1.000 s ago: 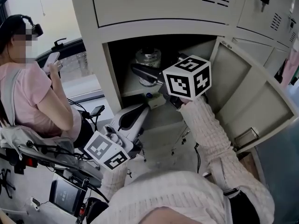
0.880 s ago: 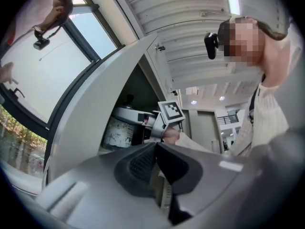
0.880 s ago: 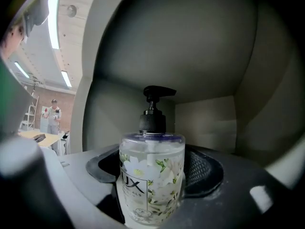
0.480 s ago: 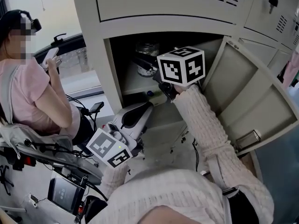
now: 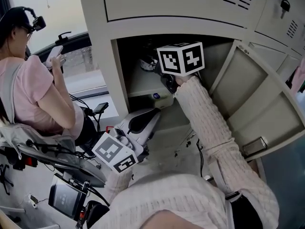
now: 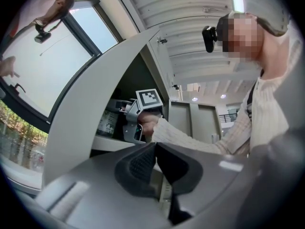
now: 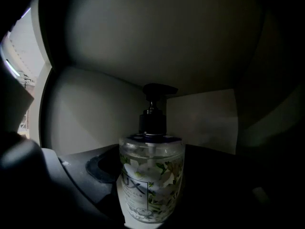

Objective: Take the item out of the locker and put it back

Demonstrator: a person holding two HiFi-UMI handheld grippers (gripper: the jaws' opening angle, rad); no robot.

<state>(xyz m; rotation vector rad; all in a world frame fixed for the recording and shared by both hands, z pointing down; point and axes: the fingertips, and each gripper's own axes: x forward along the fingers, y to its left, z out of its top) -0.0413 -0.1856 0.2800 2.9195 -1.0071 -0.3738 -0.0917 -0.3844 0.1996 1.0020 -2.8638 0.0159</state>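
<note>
**A:** Biggest first. A pale metal locker [image 5: 100, 56] takes the upper half of the head view. Its lower compartment is open, and the door [image 5: 257, 94] is swung out to the right.

**B:** And at the left edge?

**A:** A seated person [image 5: 33, 89] in a pink top, holding a phone [image 5: 53, 55], well apart from the locker.

**B:** What about the one doing the work?

**A:** A white knit sleeve [image 5: 209, 128] runs up from lower centre into the compartment. The right gripper [image 5: 157, 68] is inside, above the shelf [image 5: 143, 87]. Its marker cube [image 5: 181, 57] sits at the compartment mouth and hides most of it in the head view.

**B:** How are its jaws?

**A:** Spread wide, one on each side of the bottle [image 7: 150, 175] and clamped on it. The right-hand jaw is lost in shadow.

**B:** The other tool?

**A:** The left gripper [image 5: 153, 113] is low, at centre frame, outside and below the compartment, with its tips pointing up toward the opening. Its jaws are pressed together with nothing in them.

**B:** Describe the bottle.

**A:** Clear, with a white flower print and a dark pump head [image 7: 153, 104]. It stands upright, centred in the right gripper view, deep in the compartment with the back wall behind it. I cannot tell whether its base rests on the shelf.
</note>
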